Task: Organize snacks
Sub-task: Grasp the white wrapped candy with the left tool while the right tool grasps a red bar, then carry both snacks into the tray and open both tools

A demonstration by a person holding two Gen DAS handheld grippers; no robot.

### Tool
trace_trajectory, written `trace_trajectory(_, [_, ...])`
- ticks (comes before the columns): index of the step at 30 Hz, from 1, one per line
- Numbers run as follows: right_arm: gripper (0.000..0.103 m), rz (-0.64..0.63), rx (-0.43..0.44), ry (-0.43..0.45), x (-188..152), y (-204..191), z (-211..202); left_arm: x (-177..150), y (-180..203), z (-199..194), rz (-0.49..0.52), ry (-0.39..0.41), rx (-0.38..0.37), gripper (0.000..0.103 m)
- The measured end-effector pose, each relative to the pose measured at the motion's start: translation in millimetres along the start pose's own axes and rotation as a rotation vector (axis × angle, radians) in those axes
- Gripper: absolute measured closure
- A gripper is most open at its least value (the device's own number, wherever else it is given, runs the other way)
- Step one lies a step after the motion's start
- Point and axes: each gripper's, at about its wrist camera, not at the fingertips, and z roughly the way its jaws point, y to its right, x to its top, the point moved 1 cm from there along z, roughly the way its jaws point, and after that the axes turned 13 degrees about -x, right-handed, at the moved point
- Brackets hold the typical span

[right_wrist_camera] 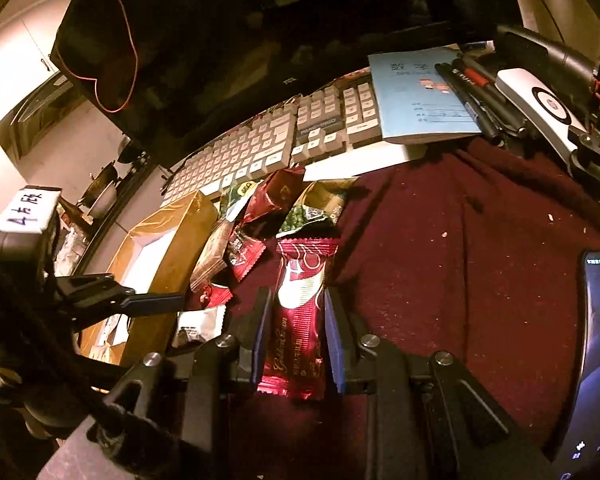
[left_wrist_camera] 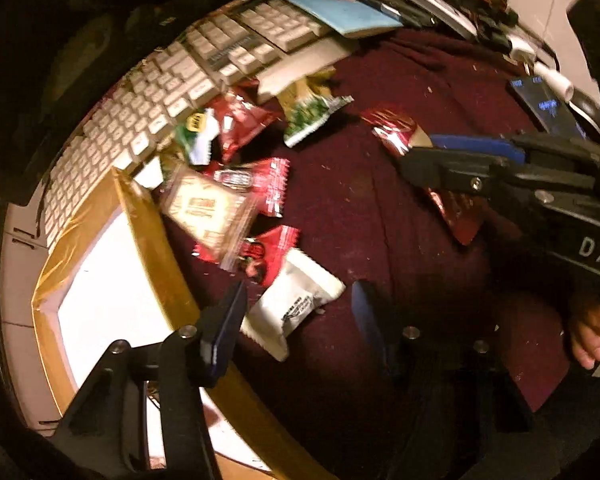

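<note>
The long red wafer bar [right_wrist_camera: 298, 316], low in the frame centre, is straddled by the right gripper [right_wrist_camera: 296, 340], jaws slightly apart, not yet clamped. The left gripper [left_wrist_camera: 296, 320] is held wide open, empty, beside the gold box [left_wrist_camera: 148, 240]. Crushing is risked if squeezed hard

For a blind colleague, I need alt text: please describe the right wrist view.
The right hand-held gripper has its two fingers on either side of a long dark red snack bar lying on a maroon cloth. To the left are more snack packets and a gold box; a keyboard lies behind.
</note>
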Motion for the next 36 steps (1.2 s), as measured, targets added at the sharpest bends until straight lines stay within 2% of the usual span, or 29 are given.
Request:
trace_trajectory(3, [0.078, -0.002, 0.005, -0.005, -1, -1, 1, -2, -2, 0, -0.053, -0.012, -0.055, 0.065])
trace_trajectory(6, [0.078, -0.003, 0.005, -0.008, 0, -1, 1, -7, -1, -4, -0.089, 0.006, -0.065, 0.067])
trace_trajectory(8, [0.078, -0.003, 0.002, -0.011, 0, -1, 2, -9, -3, -3, -0.126, 0.007, -0.067, 0.078])
trace_trajectory(12, [0.078, -0.008, 0.002, -0.015, 0, -2, 3, -13, -9, -3, -0.196, 0.044, -0.092, 0.081])
trace_trajectory(16, [0.078, -0.015, 0.016, -0.009, -1, -3, 1, -27, -6, -20, -0.262, 0.132, -0.149, 0.082])
trace_trajectory(22, [0.078, -0.086, 0.066, 0.033, -7, -14, -8, -63, 10, -66, -0.389, 0.34, -0.217, 0.083])
trace_trajectory(23, [0.078, -0.099, 0.072, 0.042, -8, -16, -10, -74, 6, -73, -0.436, 0.375, -0.226, 0.083])
trace_trajectory(27, [0.078, -0.174, 0.079, 0.083, -15, -30, -19, -123, -29, -103, -0.611, 0.487, -0.194, 0.083])
trace_trajectory(29, [0.078, -0.21, 0.088, 0.063, -17, -39, -19, -138, -49, -109, -0.672, 0.523, -0.156, 0.083])
trace_trajectory(33, [0.078, -0.215, 0.182, -0.012, -17, -62, -21, -169, -85, -111, -0.81, 0.529, -0.097, 0.083])
trace_trajectory(36, [0.078, -0.256, 0.251, -0.028, -15, -95, -32, -181, -97, -109, -0.866, 0.534, -0.103, 0.083])
